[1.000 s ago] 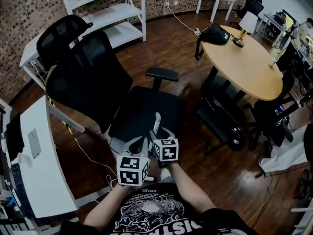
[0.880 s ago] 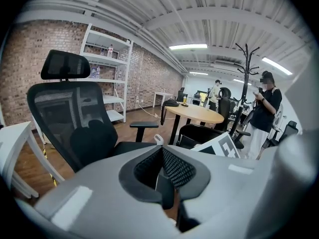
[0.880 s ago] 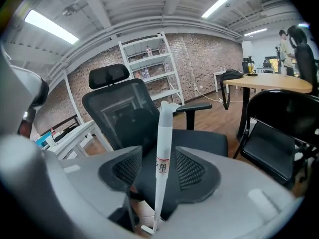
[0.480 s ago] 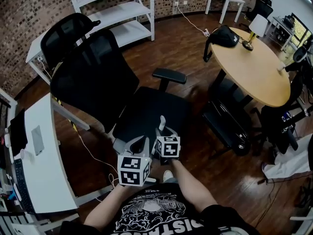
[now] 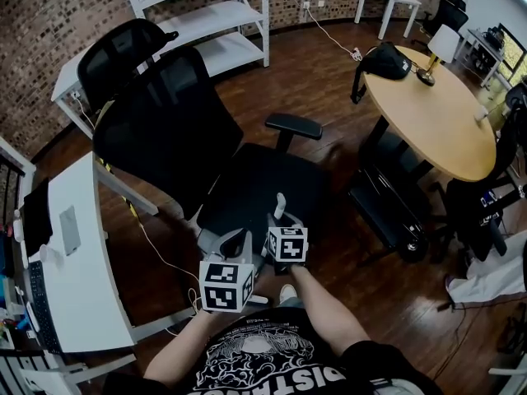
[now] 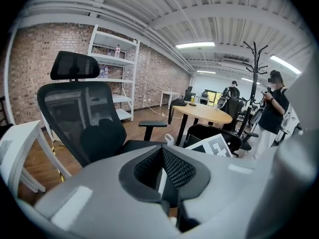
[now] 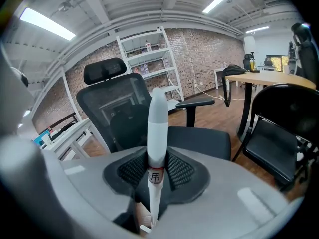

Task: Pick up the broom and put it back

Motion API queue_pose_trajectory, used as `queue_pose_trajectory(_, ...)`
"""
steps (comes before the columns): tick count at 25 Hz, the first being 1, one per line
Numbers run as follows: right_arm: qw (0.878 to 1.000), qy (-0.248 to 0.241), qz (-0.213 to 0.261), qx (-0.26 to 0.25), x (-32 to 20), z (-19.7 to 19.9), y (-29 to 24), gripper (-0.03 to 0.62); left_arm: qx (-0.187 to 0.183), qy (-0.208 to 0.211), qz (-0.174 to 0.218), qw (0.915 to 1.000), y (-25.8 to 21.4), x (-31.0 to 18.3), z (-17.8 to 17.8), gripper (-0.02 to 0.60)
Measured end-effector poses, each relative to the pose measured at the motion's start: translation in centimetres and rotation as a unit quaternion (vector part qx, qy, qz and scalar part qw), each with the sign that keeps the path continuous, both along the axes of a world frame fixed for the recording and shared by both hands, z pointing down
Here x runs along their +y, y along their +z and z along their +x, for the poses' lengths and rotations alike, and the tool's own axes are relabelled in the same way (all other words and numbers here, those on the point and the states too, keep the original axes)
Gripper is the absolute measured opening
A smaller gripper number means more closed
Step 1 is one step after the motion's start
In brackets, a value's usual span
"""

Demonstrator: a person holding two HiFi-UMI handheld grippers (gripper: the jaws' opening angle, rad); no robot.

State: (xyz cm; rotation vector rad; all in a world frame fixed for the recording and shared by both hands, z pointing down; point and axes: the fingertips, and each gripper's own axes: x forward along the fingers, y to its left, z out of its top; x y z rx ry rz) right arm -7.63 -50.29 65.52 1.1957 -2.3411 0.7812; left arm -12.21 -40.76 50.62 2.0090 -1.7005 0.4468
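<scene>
The broom's white handle (image 7: 157, 128) stands upright between the mesh pads of my right gripper (image 7: 156, 171), and its rounded top rises above them. The jaws are closing, and both pads touch the handle. In the head view the handle (image 5: 280, 206) pokes up above the right gripper (image 5: 280, 222), in front of the chair seat. My left gripper (image 5: 239, 243) is just to the left and slightly nearer to me. Only a narrow gap shows between the jaws of the left gripper (image 6: 162, 176), and nothing is gripped. The brush end is hidden.
A black office chair (image 5: 247, 188) stands right in front of the grippers. To the left is a white desk (image 5: 82, 262), to the right a round wooden table (image 5: 428, 113) with a black folding chair (image 5: 387, 208) beside it. A white shelf (image 5: 206, 23) stands at the back. A person (image 6: 273, 108) stands far right.
The right gripper has sunk a little along the handle, in front of the chair. The left gripper has stayed where it was. The head view has shifted slightly.
</scene>
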Motion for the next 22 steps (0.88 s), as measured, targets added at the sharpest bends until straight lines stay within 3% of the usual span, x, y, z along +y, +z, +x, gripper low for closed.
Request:
queue_pose_trajectory(12, 0.999, 0.017, 0.032, 0.0, 4.7, 0.6, -2.2, 0.1, 0.017, 0.013, 0.016, 0.9997, -1.0, 3.0, -0.2, 0.006)
queue_pose_trajectory(22, 0.996, 0.071, 0.06, -0.003, 10.3, 3.0, -4.3, 0.098, 0.03, 0.052, 0.024, 0.9979, -1.2, 7.4, 0.2, 0.006)
